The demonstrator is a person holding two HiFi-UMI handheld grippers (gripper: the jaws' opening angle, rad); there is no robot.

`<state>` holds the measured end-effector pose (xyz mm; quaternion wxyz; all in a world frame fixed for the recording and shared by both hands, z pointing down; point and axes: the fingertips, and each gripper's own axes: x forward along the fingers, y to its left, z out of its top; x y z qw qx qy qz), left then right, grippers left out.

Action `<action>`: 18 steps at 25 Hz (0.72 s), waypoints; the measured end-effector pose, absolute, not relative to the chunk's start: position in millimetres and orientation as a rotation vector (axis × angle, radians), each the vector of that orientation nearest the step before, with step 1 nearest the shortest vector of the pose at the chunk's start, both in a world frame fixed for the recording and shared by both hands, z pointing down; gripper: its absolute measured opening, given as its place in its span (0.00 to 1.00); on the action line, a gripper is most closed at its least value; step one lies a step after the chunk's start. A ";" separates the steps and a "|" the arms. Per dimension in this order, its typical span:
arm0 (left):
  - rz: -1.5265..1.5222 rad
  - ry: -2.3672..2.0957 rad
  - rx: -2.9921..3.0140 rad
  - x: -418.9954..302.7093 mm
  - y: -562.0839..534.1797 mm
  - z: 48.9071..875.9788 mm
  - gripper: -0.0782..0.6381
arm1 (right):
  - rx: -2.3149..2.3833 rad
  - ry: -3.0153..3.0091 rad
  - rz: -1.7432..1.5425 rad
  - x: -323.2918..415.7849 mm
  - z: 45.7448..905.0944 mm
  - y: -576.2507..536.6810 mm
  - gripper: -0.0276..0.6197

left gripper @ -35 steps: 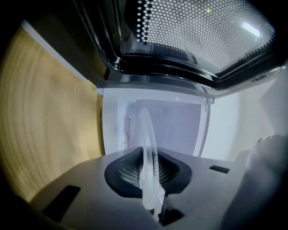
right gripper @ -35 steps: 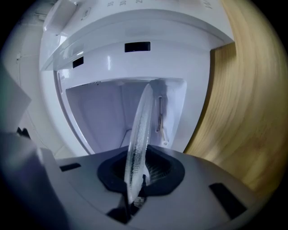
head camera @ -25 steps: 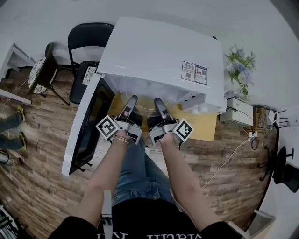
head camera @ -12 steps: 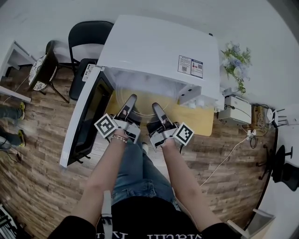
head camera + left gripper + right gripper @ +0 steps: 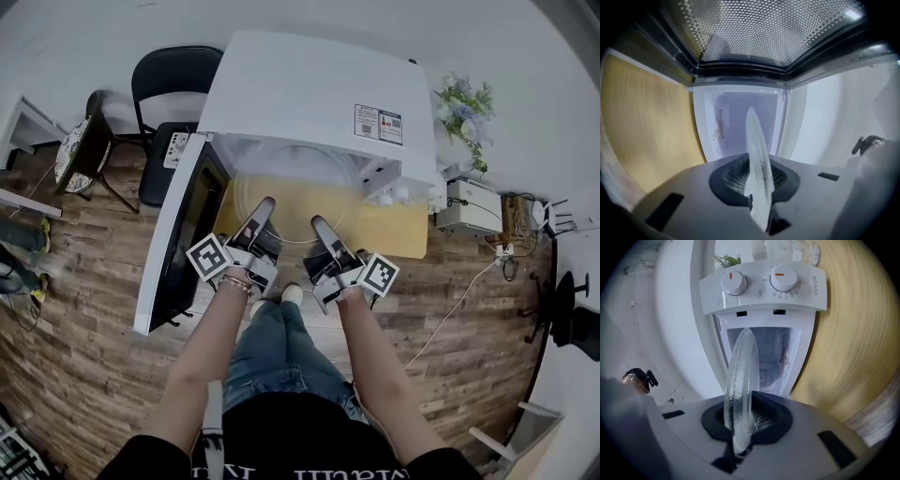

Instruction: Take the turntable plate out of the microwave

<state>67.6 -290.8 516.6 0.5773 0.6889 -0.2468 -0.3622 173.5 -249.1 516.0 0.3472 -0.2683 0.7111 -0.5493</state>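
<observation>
Your left gripper (image 5: 266, 206) and right gripper (image 5: 319, 225) both have fingers clamped on the rim of the turntable plate (image 5: 292, 183). It hangs over the yellow surface (image 5: 394, 230) before the open microwave (image 5: 309, 94).

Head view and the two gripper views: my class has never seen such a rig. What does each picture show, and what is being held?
There is no robot: a person holds a tool with tongs in each hand. The head view comes from a camera on the person's head, looking down on the left gripper and the right gripper. Each gripper view comes from a camera riding on that tool, looking along its tongs. A white microwave stands on a yellow table, its door swung open. Both tongs are shut on the near rim of the clear glass turntable plate, held in front of the microwave's opening. The gripper views show the plate edge-on, with the cavity behind it.
</observation>
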 end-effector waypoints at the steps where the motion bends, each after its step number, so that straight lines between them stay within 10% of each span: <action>1: -0.830 -0.567 1.617 66.8 -287.9 515.8 0.17 | -0.702 1.858 -1.416 173.2 513.6 -245.0 0.12; 18: -0.785 -0.435 1.579 62.9 -222.9 504.5 0.16 | -0.934 1.993 -1.320 167.3 504.4 -178.7 0.13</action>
